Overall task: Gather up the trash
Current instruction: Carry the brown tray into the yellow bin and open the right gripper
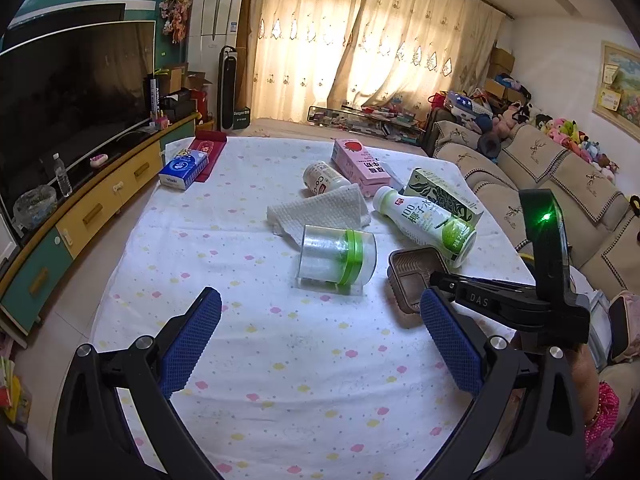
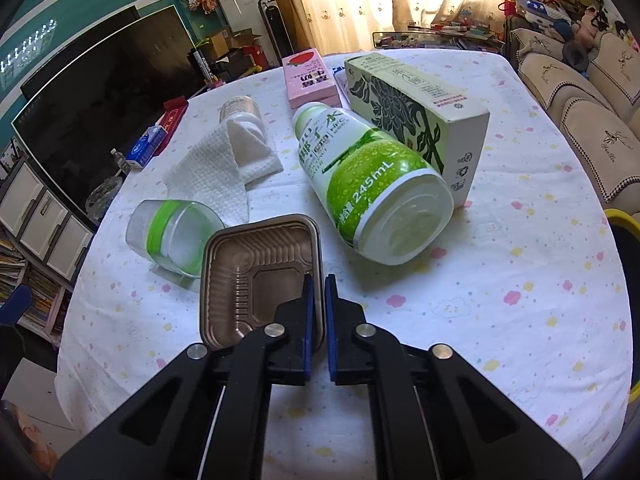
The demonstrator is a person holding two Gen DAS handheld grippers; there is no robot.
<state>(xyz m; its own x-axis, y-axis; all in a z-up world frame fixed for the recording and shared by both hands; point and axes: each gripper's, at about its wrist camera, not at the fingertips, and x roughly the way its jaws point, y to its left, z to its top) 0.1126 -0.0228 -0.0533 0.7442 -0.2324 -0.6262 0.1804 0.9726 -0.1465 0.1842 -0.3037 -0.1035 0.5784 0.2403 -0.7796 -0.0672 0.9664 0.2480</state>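
- Living-room setting: a table [image 1: 256, 380] under a white cloth with pastel dots carries the litter, with a television cabinet to one side and a sofa to the other.
- Nearest, the right gripper [image 2: 319, 312] has its blue pads pressed together on the near right wall of the brown plastic tray [image 2: 256, 280]; one pad sits inside the rim, the other outside, so the tray is pinched by its edge.
- The left gripper [image 1: 320, 344] hangs above bare cloth short of the tray, its fingers wide apart and holding nothing.
- Just left of the tray lies a clear cup with a green band [image 2: 172, 236], tipped on its side.
- Just right of the tray lies the green-and-white bottle [image 2: 368, 184], its long axis running away from the grippers, base toward them, cap toward the far end.
- Beyond the tray: a crumpled paper towel [image 2: 212, 176], a small jar [image 2: 240, 110], a pink carton [image 2: 308, 76] and a green-printed box [image 2: 416, 108].
- Judgement: the right hand owns the tray; the coming lift should go straight up, since the cup and bottle flank it closely. The idle left hand is better placed for the cup.
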